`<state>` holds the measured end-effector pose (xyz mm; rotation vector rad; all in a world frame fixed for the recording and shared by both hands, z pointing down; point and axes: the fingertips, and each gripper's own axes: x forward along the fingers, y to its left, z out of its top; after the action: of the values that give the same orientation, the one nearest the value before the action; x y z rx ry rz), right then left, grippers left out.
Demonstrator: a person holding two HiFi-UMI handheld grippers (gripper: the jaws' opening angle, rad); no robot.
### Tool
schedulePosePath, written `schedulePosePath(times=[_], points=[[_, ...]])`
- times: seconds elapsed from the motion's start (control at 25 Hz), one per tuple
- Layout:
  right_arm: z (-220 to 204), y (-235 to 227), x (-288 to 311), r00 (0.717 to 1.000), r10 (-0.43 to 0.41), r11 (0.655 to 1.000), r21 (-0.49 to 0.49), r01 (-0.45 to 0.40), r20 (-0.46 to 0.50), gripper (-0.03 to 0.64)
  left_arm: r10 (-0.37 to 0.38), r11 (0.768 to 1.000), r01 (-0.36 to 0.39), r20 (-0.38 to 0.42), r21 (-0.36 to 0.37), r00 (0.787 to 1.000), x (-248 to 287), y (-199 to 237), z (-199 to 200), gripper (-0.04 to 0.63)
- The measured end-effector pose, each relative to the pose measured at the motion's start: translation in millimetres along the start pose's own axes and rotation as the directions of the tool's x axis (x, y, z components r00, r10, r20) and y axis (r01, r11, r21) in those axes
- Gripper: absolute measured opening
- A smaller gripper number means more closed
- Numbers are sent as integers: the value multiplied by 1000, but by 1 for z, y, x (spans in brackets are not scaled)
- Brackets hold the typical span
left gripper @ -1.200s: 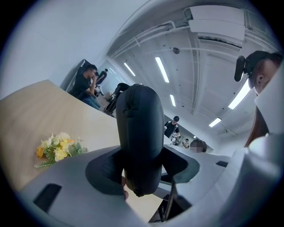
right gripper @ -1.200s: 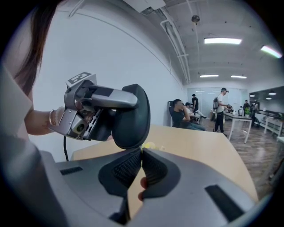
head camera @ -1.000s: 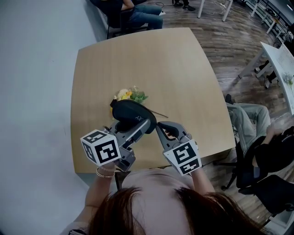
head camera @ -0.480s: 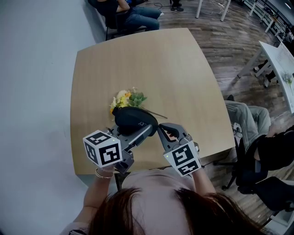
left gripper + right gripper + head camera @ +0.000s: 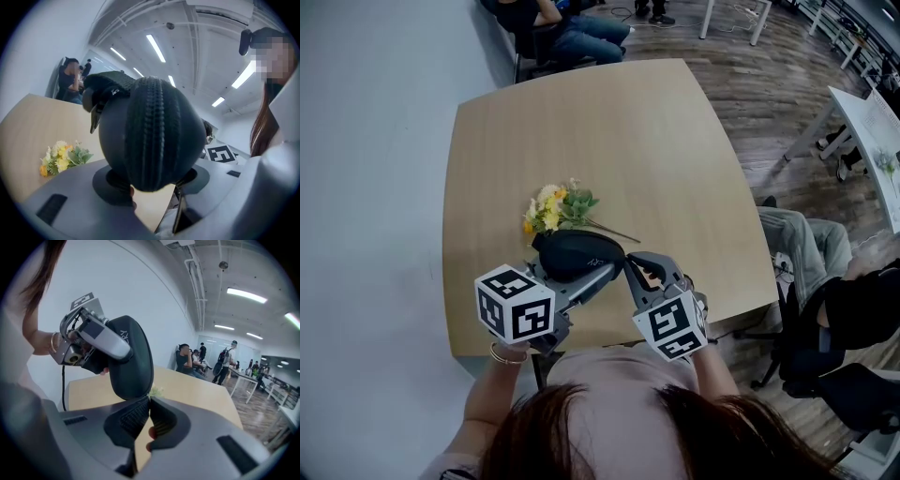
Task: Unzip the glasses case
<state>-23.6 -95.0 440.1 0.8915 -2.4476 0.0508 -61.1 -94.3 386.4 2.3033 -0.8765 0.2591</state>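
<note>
One glasses case [image 5: 577, 251]: black and zipped shut as far as it shows, held up over the bench at the lower centre of the head view.
Zipper: the ribbed track [image 5: 152, 131] runs down the middle of the left gripper view, and the pull tab [image 5: 95, 123] hangs at its upper left.
Left hand-held gripper [image 5: 152, 183]: clamped across the case, its jaws wide only because the case is wide; they have just been closing a little on it.
Right hand-held gripper [image 5: 149, 401]: jaws together at the tips with nothing visible between them, right at the case's lower edge (not on the pull).
Step in hand: probably lining up to take the pull.
Doing it well: keep the left grip firm and steady, open the right jaws, pinch the tab squarely, then draw it along the track, not away from it.
Surroundings: a bare wooden bench [image 5: 609, 131], with a small bunch of flowers [image 5: 555, 204] just above the case.
</note>
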Motion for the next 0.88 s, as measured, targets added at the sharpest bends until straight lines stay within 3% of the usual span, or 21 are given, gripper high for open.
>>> schedulePosePath(times=[0.88], points=[[-13,10,-3,998,-37,981,-194,24,-60,18,-10,990,40,-222,134,975,6,-8,-28,235]])
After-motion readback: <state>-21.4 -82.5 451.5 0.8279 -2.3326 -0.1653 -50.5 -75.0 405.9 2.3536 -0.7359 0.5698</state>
